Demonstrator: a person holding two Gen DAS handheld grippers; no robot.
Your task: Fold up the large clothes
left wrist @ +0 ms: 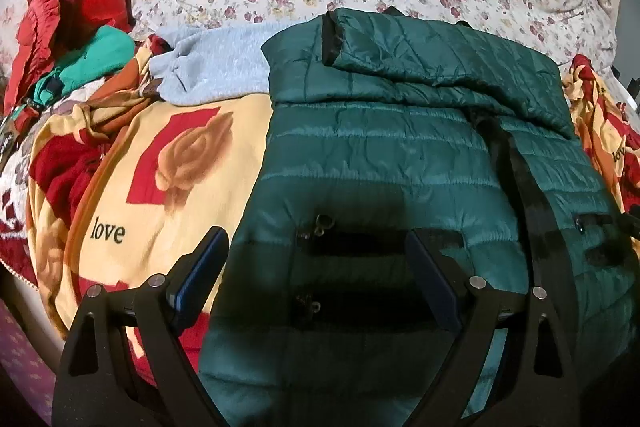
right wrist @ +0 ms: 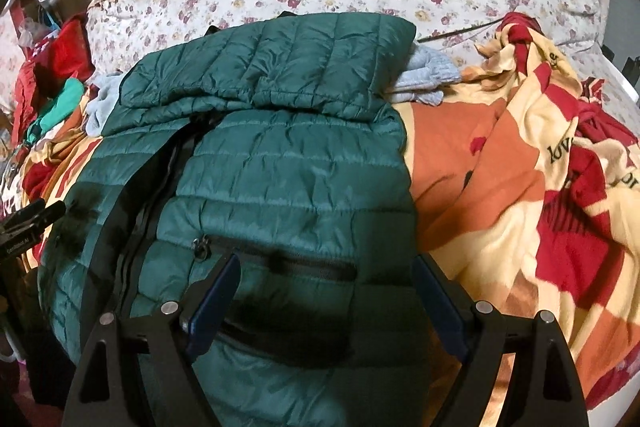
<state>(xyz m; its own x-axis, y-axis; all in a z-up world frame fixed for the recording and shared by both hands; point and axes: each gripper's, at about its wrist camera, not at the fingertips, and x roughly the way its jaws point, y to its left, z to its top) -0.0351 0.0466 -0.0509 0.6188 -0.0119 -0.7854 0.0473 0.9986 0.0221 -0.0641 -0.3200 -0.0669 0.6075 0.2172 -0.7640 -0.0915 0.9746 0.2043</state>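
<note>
while both jaws gape, the green jacket [left wrist: 376, 163] lies beneath them.

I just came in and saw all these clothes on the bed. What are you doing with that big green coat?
A person is folding the green puffer jacket, using tongs in each hand. The jacket lies front up on the rose blanket on the bed, with both sleeves already laid across its top. The left tongs and right tongs hover open over the hem end, near the zip pockets, gripping nothing yet. A grey sweater sits under the jacket's far end, and red and green clothes are piled to the left.
</note>
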